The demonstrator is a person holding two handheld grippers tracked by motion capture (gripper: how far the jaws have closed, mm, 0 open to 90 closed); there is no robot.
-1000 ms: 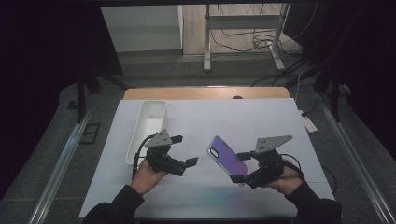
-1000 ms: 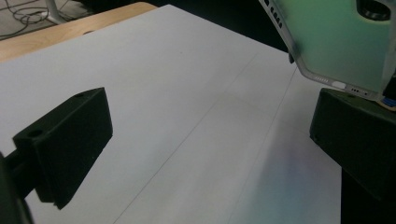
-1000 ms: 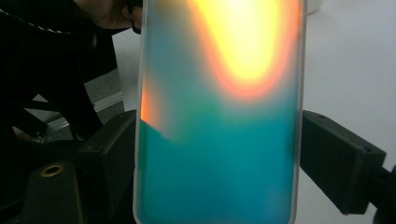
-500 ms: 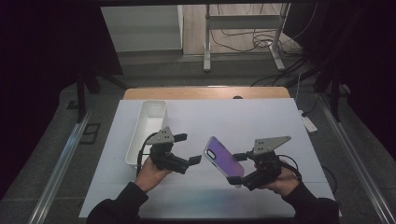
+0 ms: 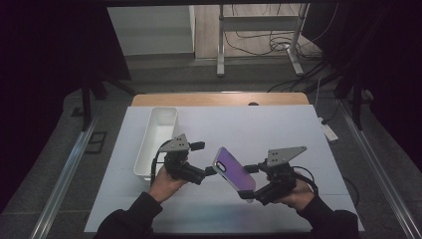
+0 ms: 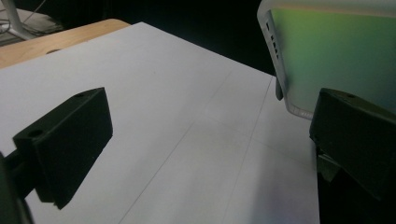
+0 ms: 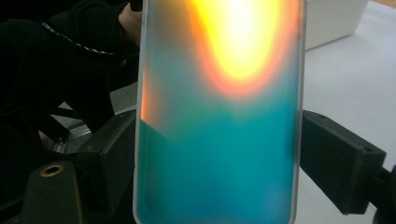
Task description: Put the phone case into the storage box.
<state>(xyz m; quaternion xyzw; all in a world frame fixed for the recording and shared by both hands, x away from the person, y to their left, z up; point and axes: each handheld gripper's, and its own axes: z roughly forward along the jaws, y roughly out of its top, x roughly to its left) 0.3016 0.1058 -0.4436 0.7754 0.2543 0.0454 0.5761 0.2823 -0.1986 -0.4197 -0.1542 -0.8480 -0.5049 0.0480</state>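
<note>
The right gripper clamps a phone case across its width, one blocky matte-black jaw pressed to each long edge, and holds it tilted above the middle of the surface, clear of the sheet. The case is a thin, flat rectangle with rounded corners and a pale, translucent rim; its smooth back has an iridescent sheen that reads violet in the high view and teal with a bright yellow-orange glare in the right gripper view. In the left gripper view its upper corner looks frosted green, with small cut-outs along the side wall. The left gripper sits just beside that corner with its jaws spread wide and nothing between them; its right jaw is close under the case's edge, though contact cannot be made out. The surface is a smooth, matte white sheet with faint straight crease lines, laid over a wooden top whose tan edge shows at the far side. A long, narrow white tray with rounded corners and plain upright walls stands at the left, near the left hand.
</note>
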